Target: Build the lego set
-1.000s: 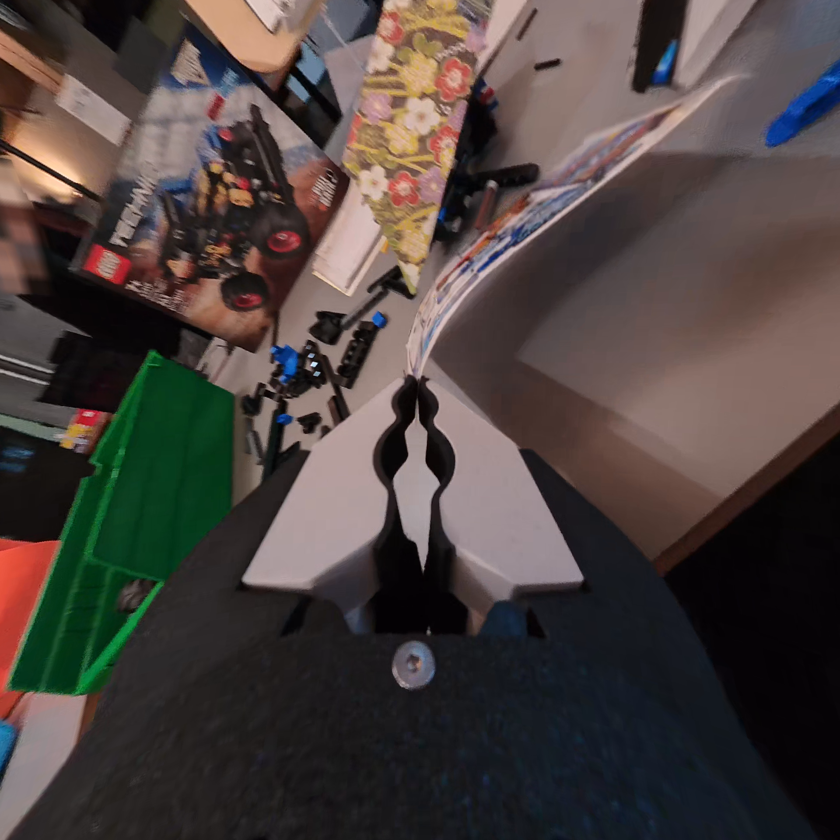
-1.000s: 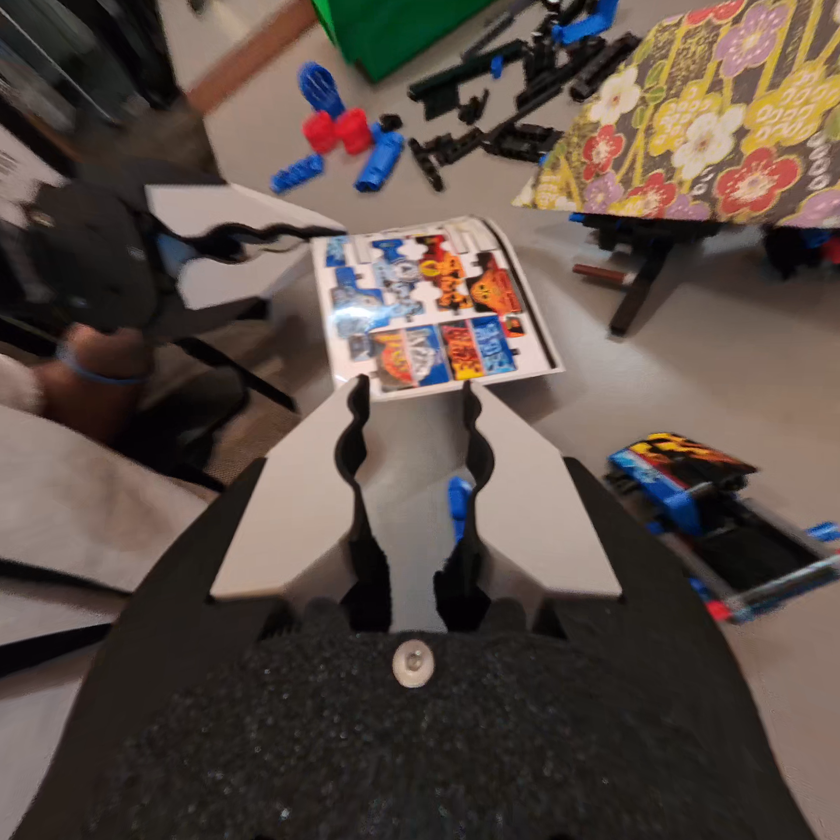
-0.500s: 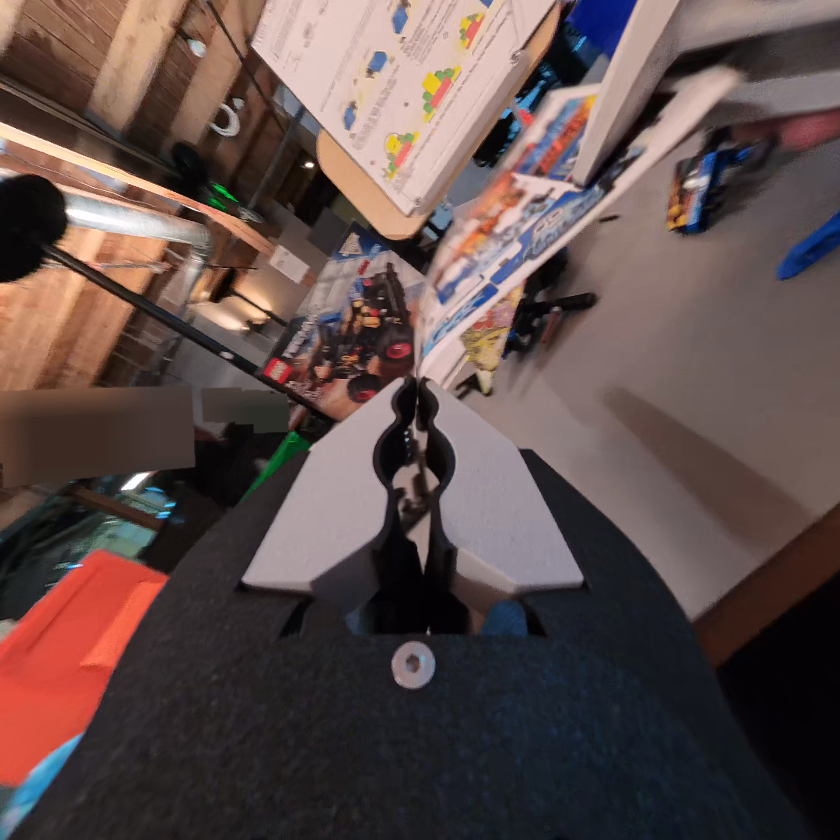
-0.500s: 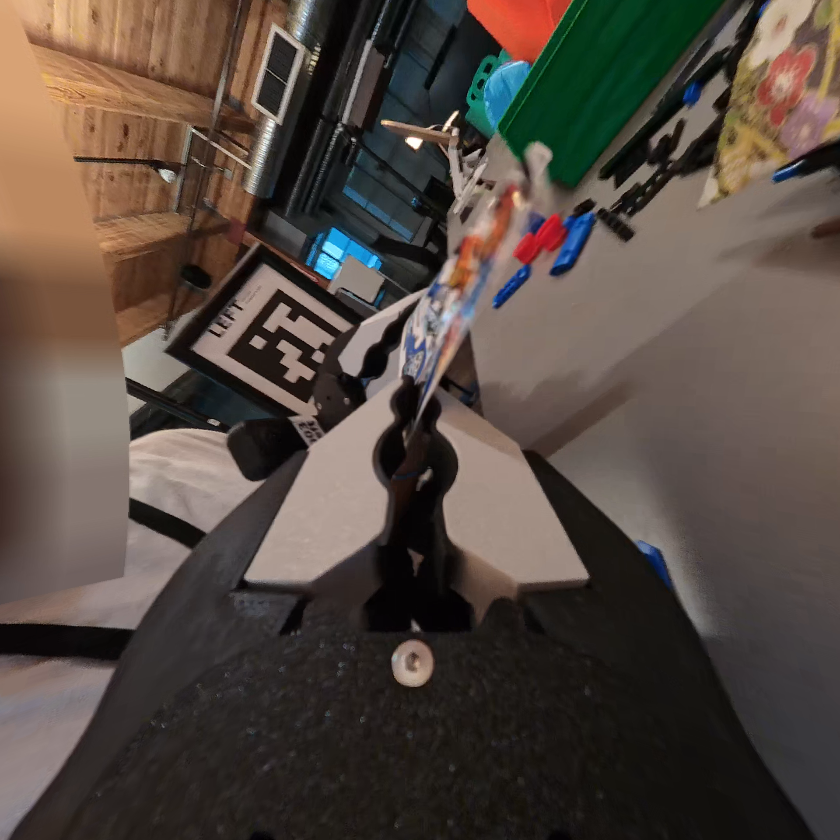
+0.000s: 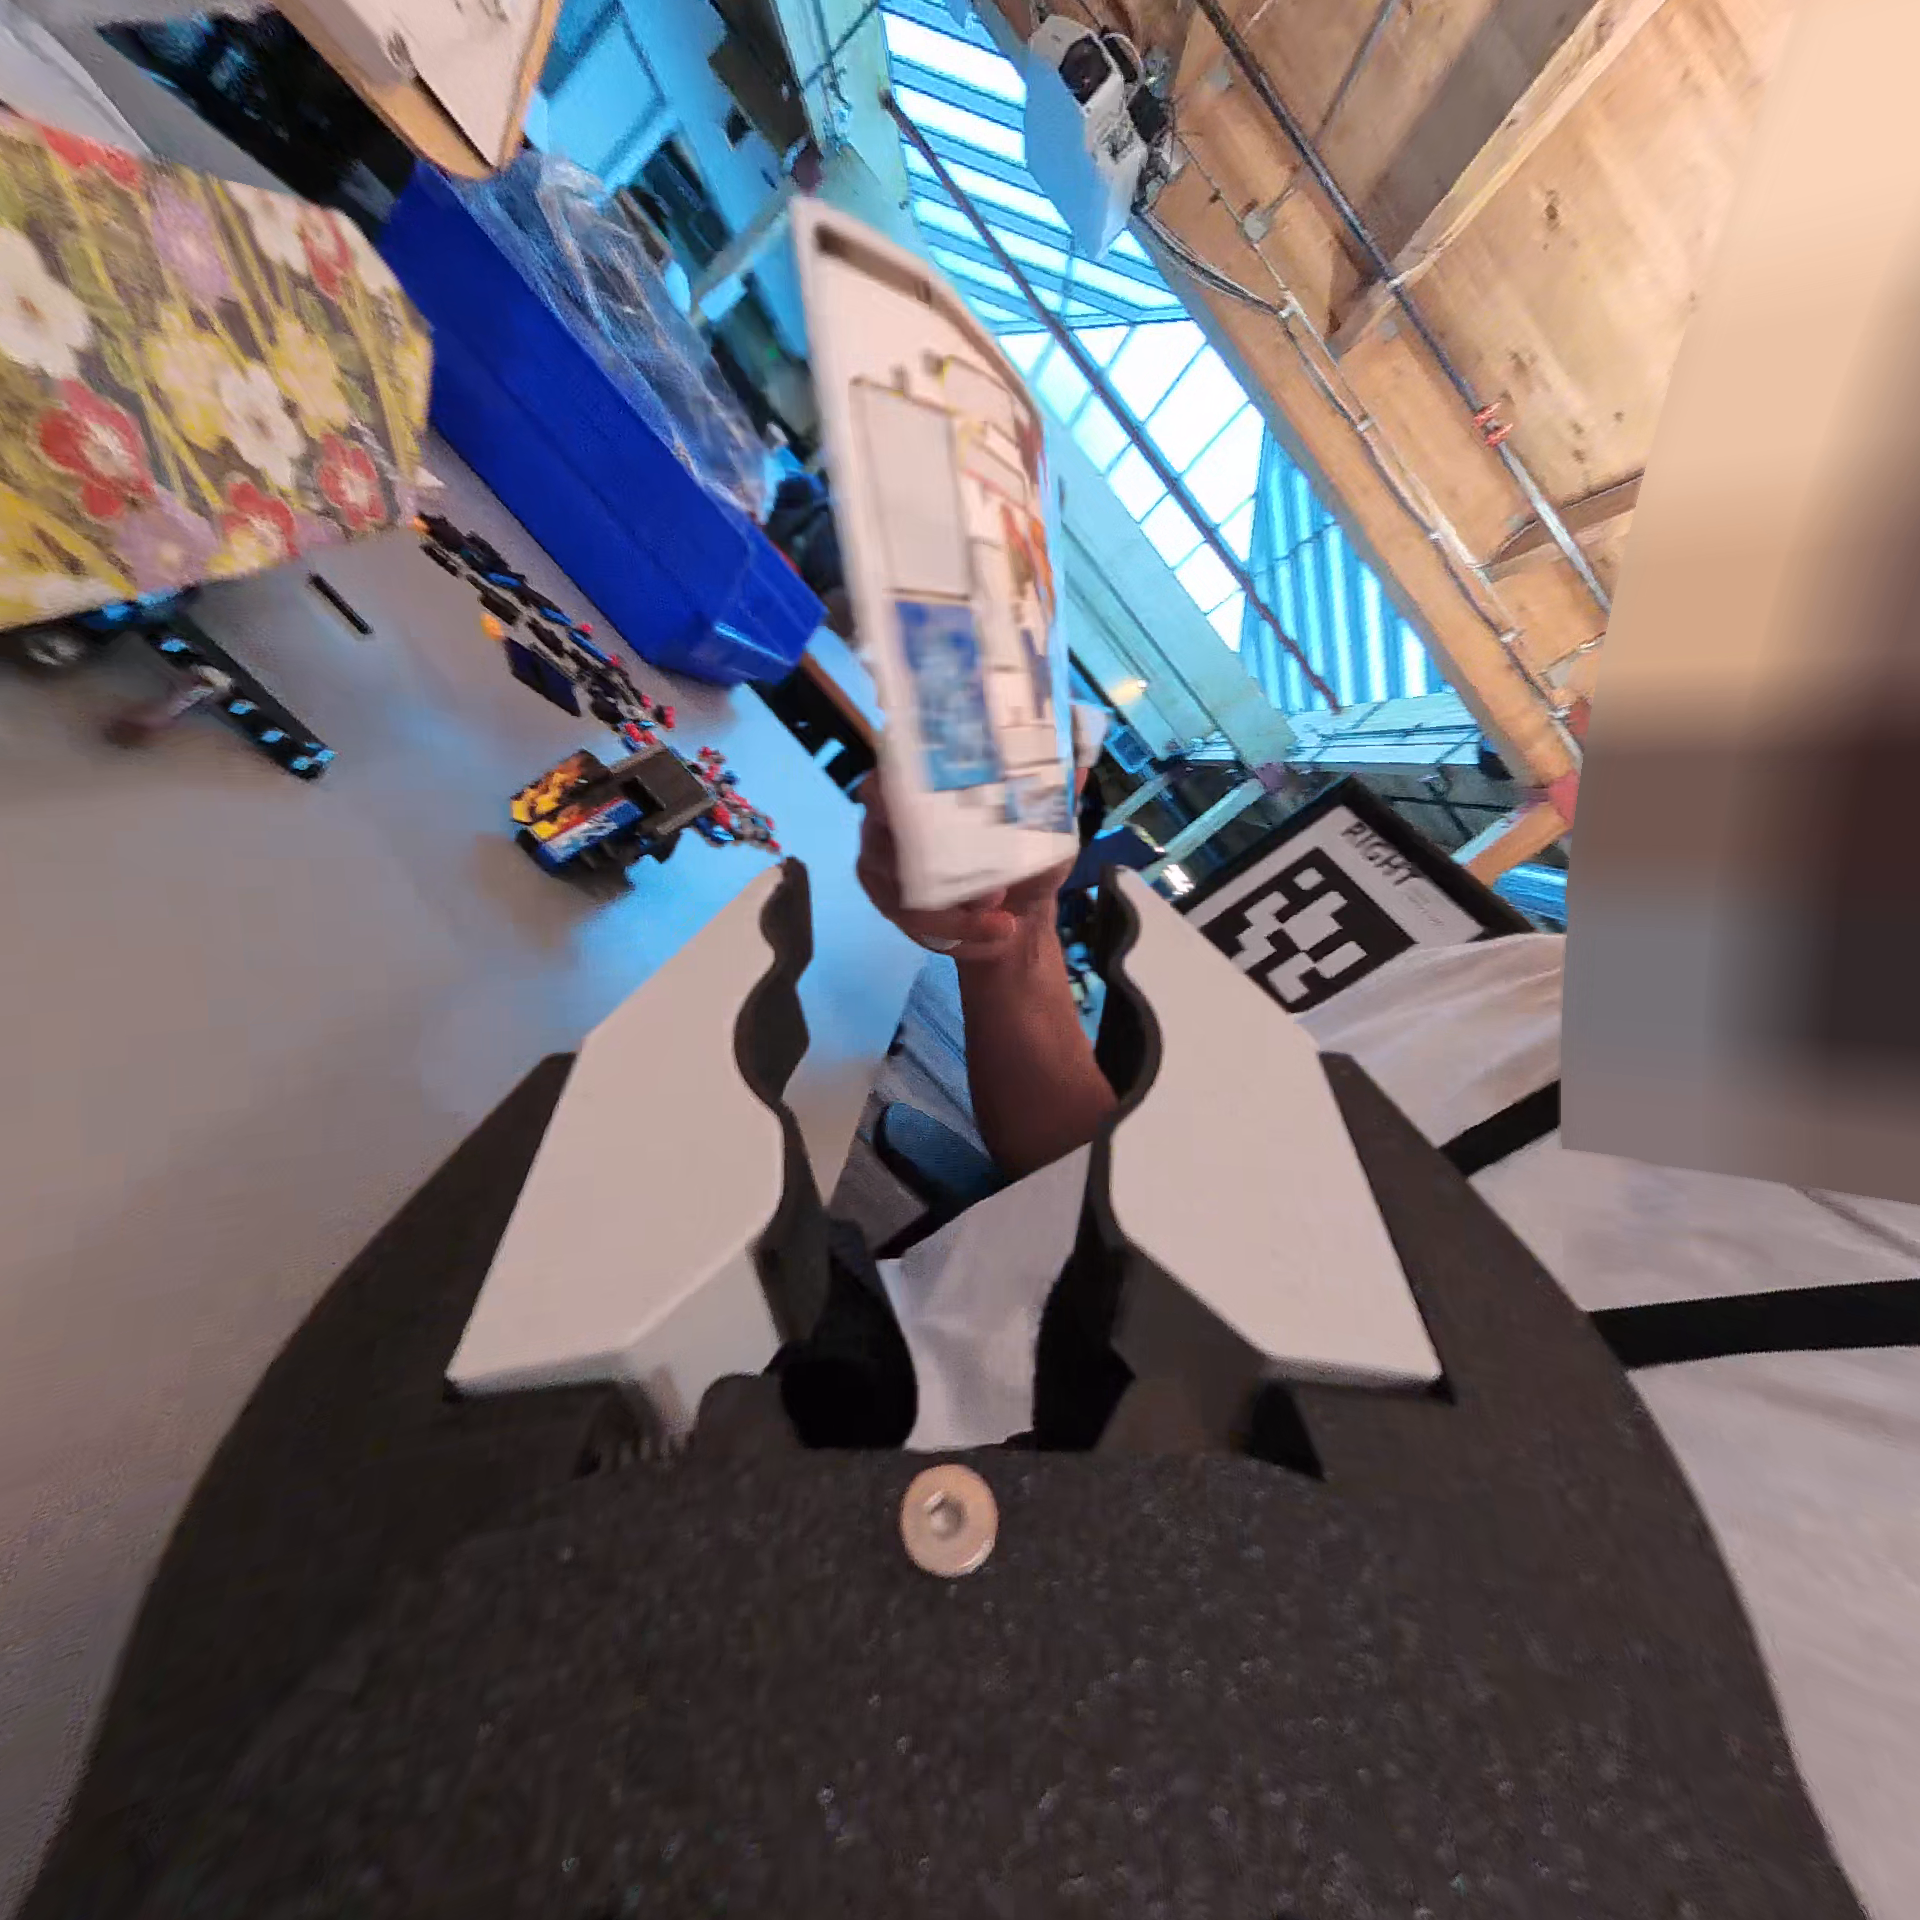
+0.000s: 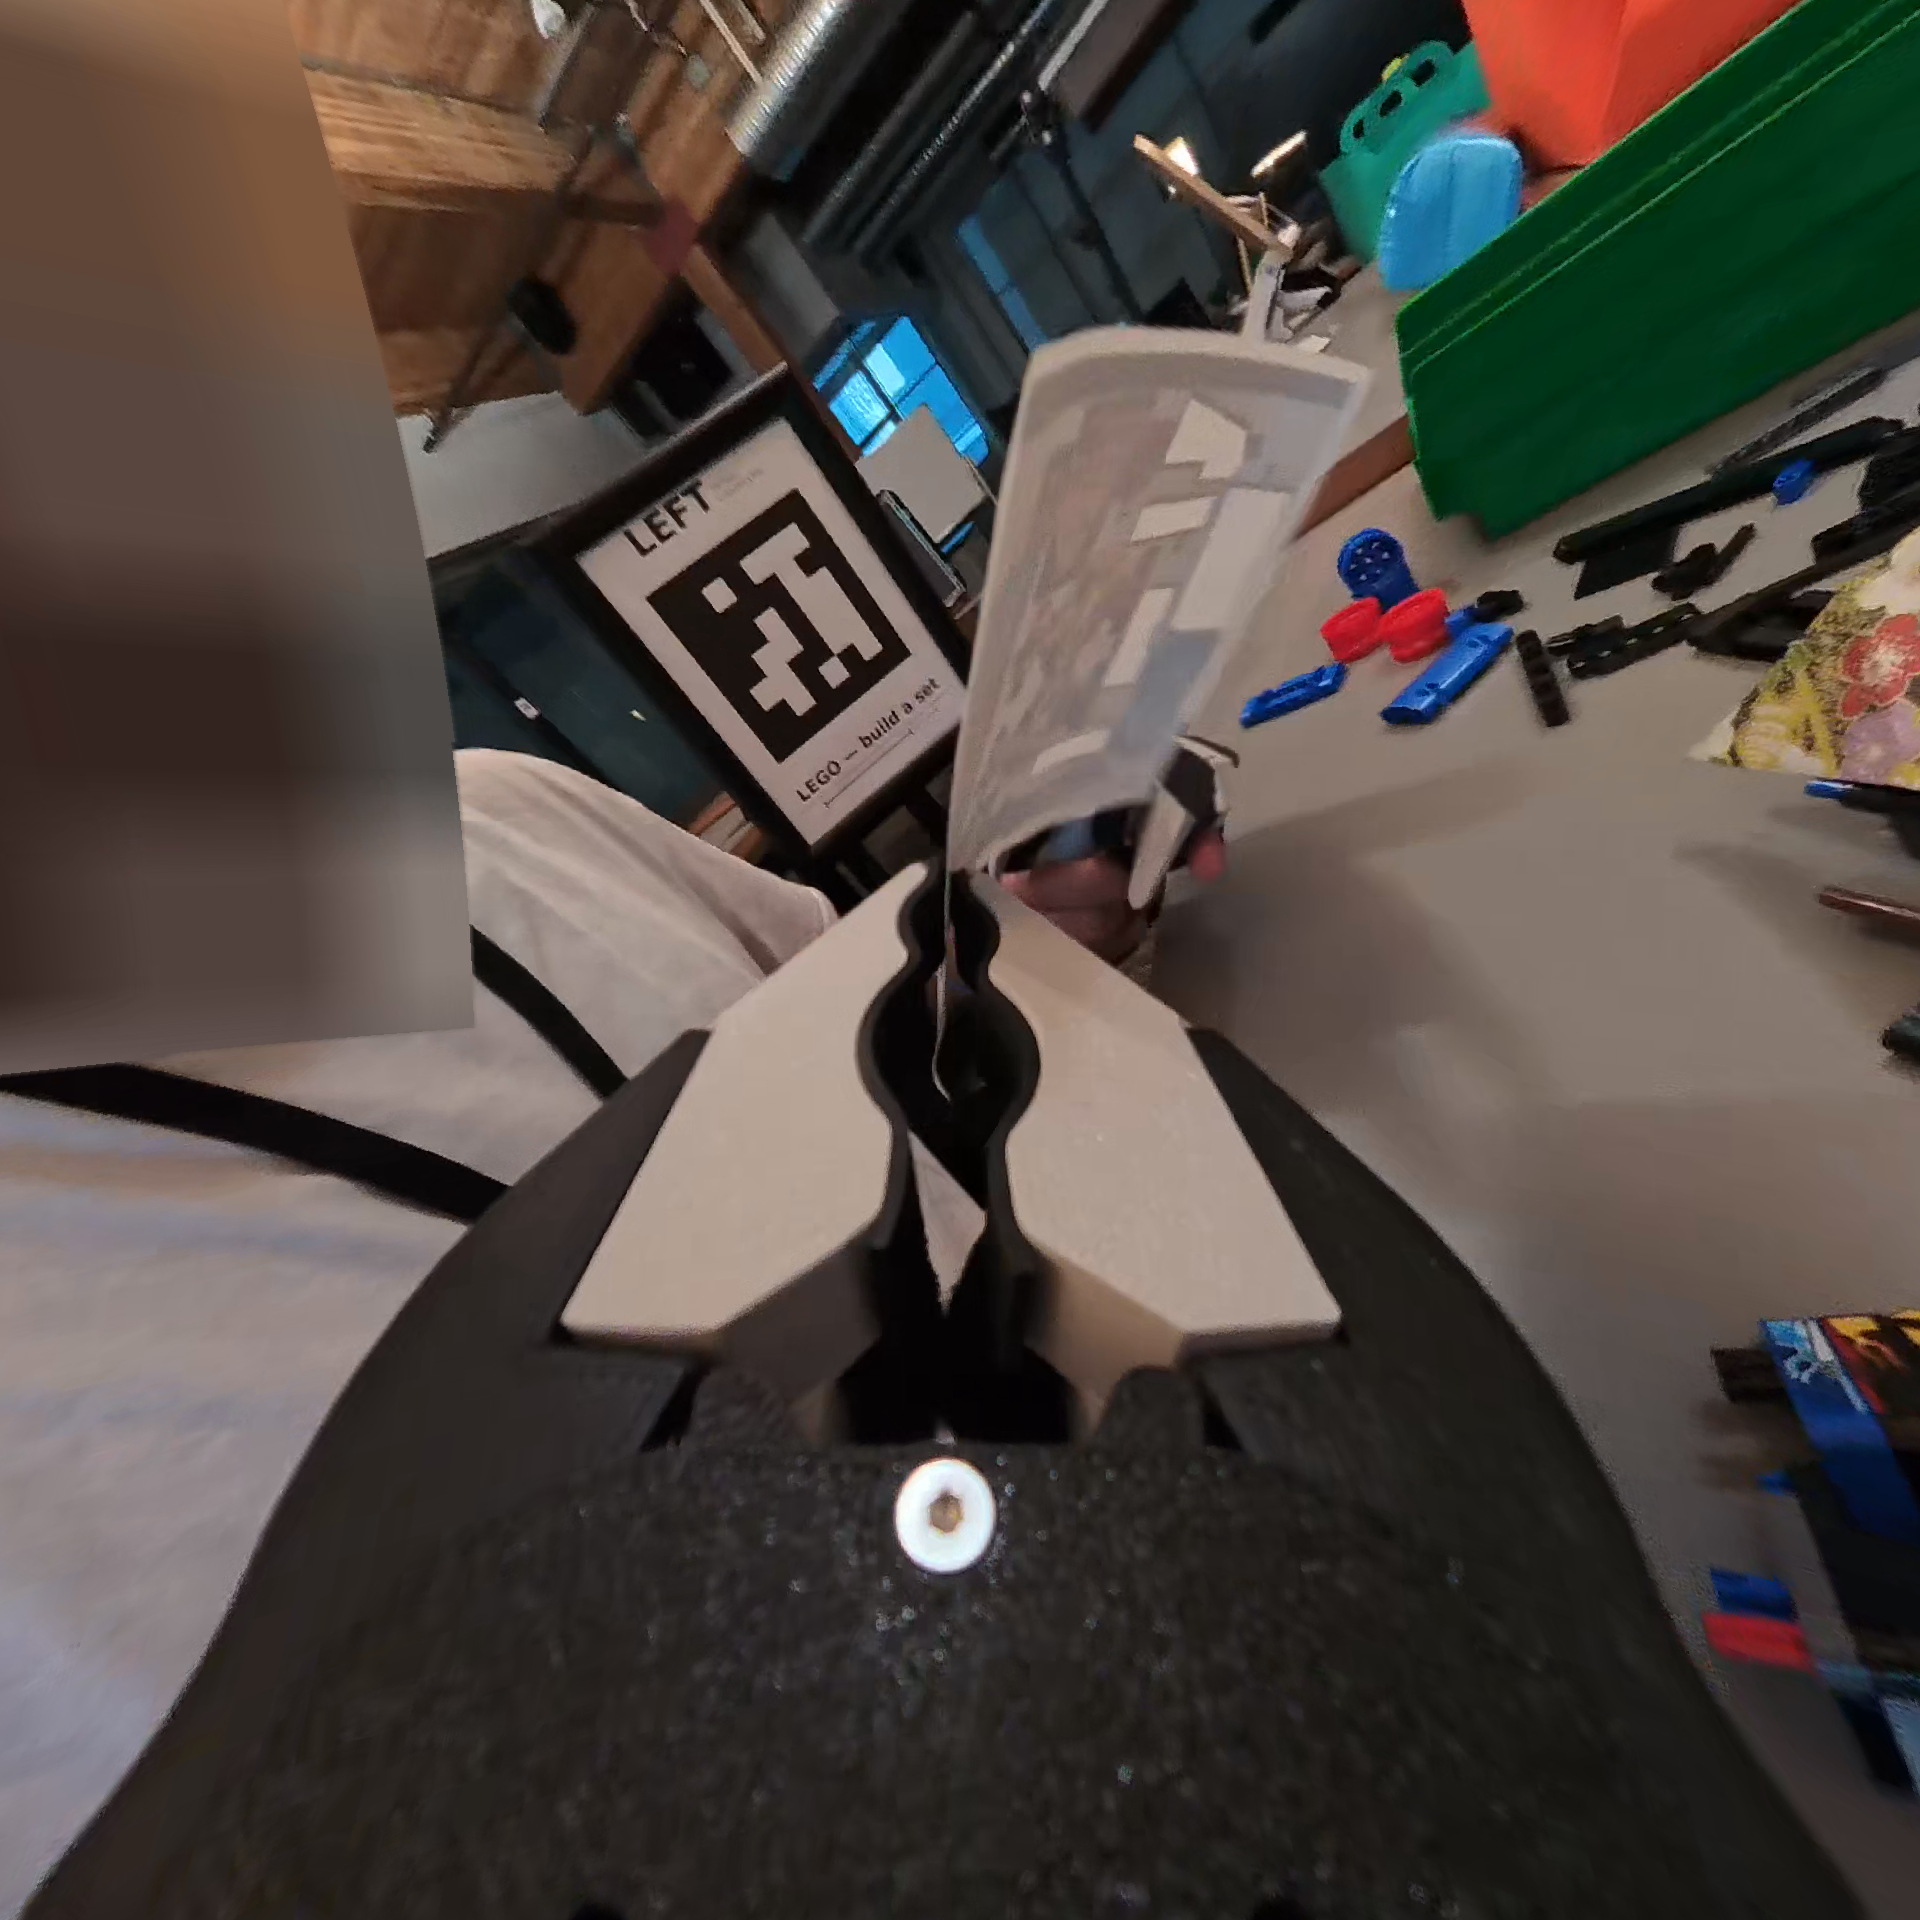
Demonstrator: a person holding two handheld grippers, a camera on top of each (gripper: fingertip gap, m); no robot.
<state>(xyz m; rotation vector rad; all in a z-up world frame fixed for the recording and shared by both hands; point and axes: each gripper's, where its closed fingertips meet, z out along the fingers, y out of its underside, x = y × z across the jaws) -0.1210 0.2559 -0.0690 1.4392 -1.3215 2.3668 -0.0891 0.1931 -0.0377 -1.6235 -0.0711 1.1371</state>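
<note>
Right gripper clenched on the lower edge of the sticker sheet, sheet held upright above the grey table and curling toward 1 o'clock. Left gripper released, jaws wide apart, nothing between them; in its view the same sticker sheet stands at 12 o'clock, with a bare forearm showing through the gap below it.

Around, in the right wrist view: green bin at 2 o'clock, loose blue and red pieces beside black beams, floral cloth at 3 o'clock, a partly built model at 4 o'clock. Black-and-white marker board just behind the sheet at 11 o'clock.

In the left wrist view: floral cloth at 10 o'clock, blue tub behind it, small built model on the table.
</note>
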